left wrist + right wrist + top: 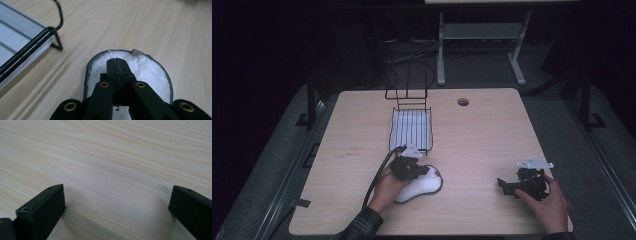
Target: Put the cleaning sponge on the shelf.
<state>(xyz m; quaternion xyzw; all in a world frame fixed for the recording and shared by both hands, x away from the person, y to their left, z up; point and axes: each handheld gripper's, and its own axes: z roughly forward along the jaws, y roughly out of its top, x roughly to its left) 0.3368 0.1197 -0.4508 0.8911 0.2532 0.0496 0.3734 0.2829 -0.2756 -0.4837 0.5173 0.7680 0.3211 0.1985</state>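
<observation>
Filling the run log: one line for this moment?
left gripper: shut, over white pad | right gripper: open, nothing between, over table | wire rack: beyond pad

Near end of the white slipper [150, 72] covered by the left tongs [117, 65]; whether fabric sits pinched between the closed jaws unclear. Small pale tag at the slipper's far rim too blurred to identify. Wire rack [30, 45] beside the slipper cut off at the frame's left edge.

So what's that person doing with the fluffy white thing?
A person holds a gripper in each hand at a wooden table. The left gripper has its jaws shut together over a fluffy white insole, beside a black wire rack. Whether it pinches the insole is hard to tell. The right gripper rests open over bare table, holding nothing.
</observation>
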